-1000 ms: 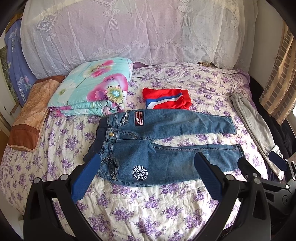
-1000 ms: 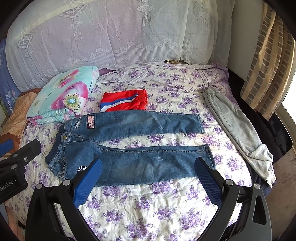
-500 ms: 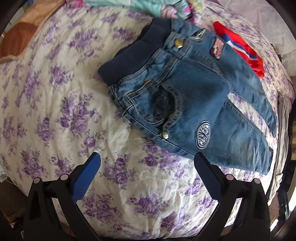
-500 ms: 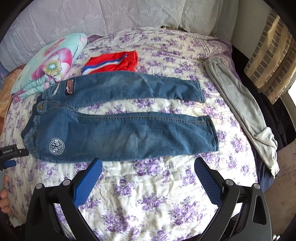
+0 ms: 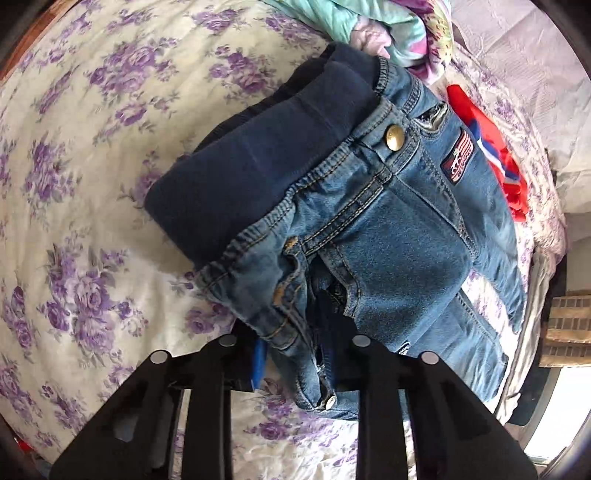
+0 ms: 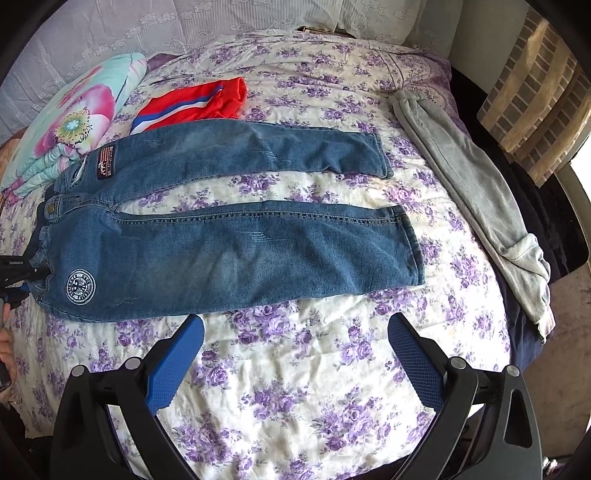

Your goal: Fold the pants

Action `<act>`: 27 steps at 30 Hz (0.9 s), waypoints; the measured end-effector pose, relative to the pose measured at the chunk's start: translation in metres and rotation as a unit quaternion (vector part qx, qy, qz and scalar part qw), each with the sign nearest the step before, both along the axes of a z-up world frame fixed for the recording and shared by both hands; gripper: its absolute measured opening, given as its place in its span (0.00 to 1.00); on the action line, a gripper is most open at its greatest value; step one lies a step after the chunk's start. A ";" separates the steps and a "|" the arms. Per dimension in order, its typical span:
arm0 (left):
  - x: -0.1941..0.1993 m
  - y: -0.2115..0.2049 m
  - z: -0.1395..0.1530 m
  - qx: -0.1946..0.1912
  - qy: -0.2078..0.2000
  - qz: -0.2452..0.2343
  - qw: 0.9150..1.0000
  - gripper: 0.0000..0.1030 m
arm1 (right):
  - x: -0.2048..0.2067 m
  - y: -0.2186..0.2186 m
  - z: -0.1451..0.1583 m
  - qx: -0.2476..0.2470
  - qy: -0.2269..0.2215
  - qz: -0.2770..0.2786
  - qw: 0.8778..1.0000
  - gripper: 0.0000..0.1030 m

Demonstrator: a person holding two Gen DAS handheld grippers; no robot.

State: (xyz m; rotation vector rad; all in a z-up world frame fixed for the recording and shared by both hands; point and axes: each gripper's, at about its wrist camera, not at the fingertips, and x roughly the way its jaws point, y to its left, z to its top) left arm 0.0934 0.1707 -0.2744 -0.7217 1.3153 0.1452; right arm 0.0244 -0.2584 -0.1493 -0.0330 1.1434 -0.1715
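**Jeans flat on bed, waist corner gripped**

The bed (image 6: pixel 295 369) carries the jeans (image 6: pixel 229 258) lying flat, long axis running 9 to 3 o'clock in the right wrist view: waistband at 9, both leg hems at 3. The left tool (image 5: pixel 295 363) is clenched on the near waistband corner. The right tool (image 6: pixel 295 363) hangs released at 6 o'clock, just short of the near leg.

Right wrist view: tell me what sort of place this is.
Most likely a home bedroom. The jeans lie on a bed with a purple floral sheet, a folded floral quilt sits near the lace-covered headboard, and a curtain hangs beside it.
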 end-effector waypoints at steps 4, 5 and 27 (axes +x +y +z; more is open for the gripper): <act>-0.040 0.007 0.015 -0.005 -0.026 0.008 1.000 0.15 | -0.009 -0.028 -0.004 0.053 -0.014 -0.015 0.998 0.97; -0.050 0.002 0.022 0.004 -0.028 -0.003 1.000 0.15 | -0.013 -0.040 -0.004 0.076 -0.025 -0.021 0.997 0.97; -0.049 -0.002 0.008 0.028 0.022 -0.014 0.999 0.20 | 0.051 -0.214 -0.144 0.429 -0.067 -0.260 0.862 0.07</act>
